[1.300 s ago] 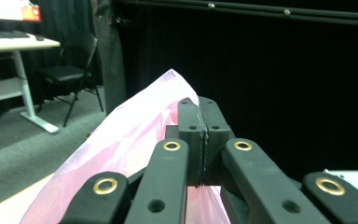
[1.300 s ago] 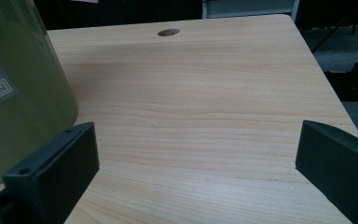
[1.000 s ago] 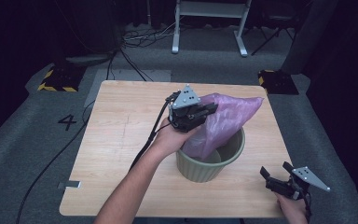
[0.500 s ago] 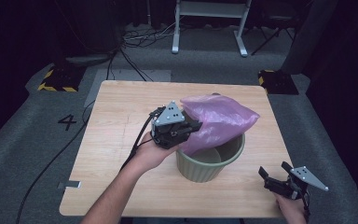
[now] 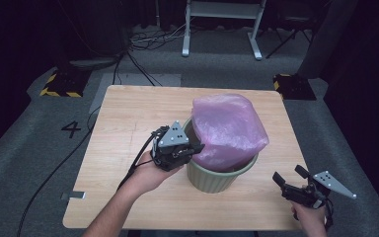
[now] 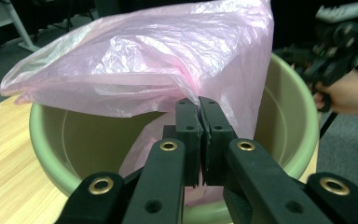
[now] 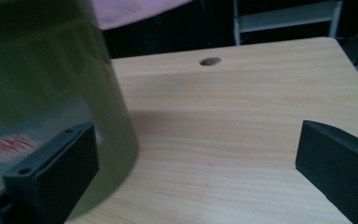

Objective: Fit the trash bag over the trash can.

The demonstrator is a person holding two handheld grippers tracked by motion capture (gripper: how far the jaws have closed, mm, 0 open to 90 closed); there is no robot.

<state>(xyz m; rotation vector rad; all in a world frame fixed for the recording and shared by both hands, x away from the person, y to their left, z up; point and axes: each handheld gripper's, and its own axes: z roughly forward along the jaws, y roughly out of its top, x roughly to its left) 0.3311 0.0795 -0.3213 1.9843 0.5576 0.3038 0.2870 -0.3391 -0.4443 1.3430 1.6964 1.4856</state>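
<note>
Grey carpet floor (image 5: pixel 24 163) marked 4 at 9 o'clock; white frame (image 5: pixel 223 19) at 12 o'clock, dark surroundings.

Table brightly lit, surroundings dark; the right gripper view is blurred.

Left gripper (image 5: pixel 196 148) pulled pink bag (image 5: pixel 229 129) back over green bucket (image 5: pixel 217 177), bag ballooned

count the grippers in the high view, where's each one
2. The left gripper is at the near left rim of the green bin, jaws shut on the pink bag. The right gripper is at the table's near right corner, jaws open.
</note>
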